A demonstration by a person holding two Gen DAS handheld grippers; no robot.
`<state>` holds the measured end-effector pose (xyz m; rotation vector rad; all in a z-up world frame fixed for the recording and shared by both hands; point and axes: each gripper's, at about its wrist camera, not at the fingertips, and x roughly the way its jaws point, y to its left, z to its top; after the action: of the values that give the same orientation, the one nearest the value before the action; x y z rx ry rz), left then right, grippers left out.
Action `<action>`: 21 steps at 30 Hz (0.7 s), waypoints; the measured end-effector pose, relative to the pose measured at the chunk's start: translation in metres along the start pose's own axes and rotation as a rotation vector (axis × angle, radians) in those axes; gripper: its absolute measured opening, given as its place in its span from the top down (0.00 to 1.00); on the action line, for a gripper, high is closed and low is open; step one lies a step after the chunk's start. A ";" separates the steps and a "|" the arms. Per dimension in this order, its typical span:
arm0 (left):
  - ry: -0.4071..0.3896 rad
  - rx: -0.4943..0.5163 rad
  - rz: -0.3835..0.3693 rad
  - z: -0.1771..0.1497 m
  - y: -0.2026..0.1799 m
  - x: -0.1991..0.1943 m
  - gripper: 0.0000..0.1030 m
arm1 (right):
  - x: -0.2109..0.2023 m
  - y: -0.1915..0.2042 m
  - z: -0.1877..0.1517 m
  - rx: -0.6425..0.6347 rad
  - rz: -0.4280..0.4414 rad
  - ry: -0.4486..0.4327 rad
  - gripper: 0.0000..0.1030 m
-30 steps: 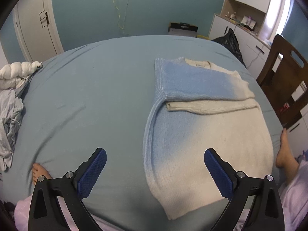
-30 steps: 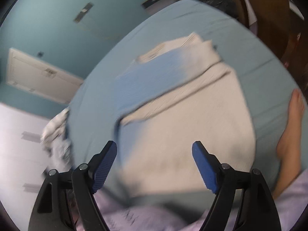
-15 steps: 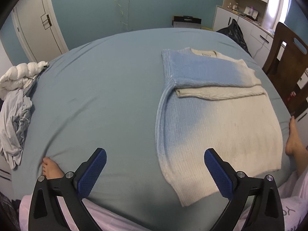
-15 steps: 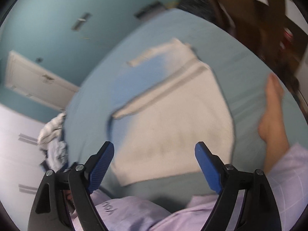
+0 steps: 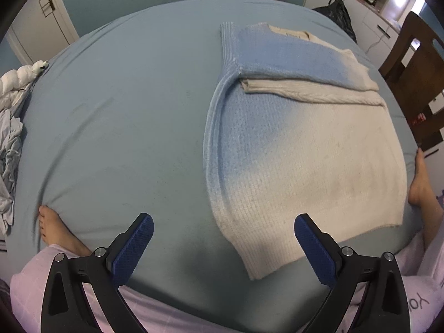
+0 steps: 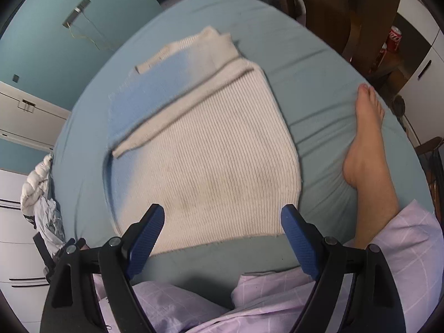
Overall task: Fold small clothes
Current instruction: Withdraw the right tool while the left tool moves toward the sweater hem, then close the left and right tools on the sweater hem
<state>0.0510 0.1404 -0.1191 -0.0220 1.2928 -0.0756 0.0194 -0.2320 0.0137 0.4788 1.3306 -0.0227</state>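
In the left wrist view, the left gripper (image 5: 223,229) is hanging above the near edge of the bed (image 5: 125,116) with its blue-padded fingers (image 5: 133,247) spread wide and nothing between them. The sweater (image 5: 291,144), blue fading into cream, is lying flat on the right half of the sheet, its sleeves folded across the far part of the body and its hem pointing toward the near edge. A bare foot (image 5: 52,229) is pressing into the sheet at the near left, and another foot (image 5: 420,183) is resting just beside the sweater's right edge. A heap of clothes (image 5: 11,144) is sitting at the far left, and a wooden chair (image 5: 413,83) is standing to the right of the bed.

In the right wrist view, the right gripper (image 6: 222,227) is hovering over the sweater's (image 6: 211,152) near hem, its fingers (image 6: 298,242) also spread wide and holding nothing. The foot (image 6: 363,138) is lying on the sheet to the right of the sweater, apart from it. Legs in pale lilac checked trousers (image 6: 277,299) are showing below the gripper.
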 end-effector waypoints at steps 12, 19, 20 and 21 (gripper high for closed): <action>0.209 0.056 0.012 -0.006 -0.017 0.072 0.01 | 0.021 -0.009 0.008 -0.004 -0.057 0.078 0.19; 0.324 -0.017 -0.059 -0.006 -0.021 0.108 0.01 | 0.025 -0.023 0.006 0.095 0.020 0.113 0.19; 0.349 -0.010 -0.071 -0.007 -0.023 0.112 0.02 | 0.024 -0.022 0.006 0.086 0.006 0.109 0.19; 0.367 0.006 -0.081 -0.008 -0.026 0.116 0.03 | 0.024 -0.022 0.006 0.082 -0.005 0.108 0.19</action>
<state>0.0734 0.1070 -0.2308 -0.0575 1.6585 -0.1579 0.0250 -0.2481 -0.0146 0.5527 1.4412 -0.0567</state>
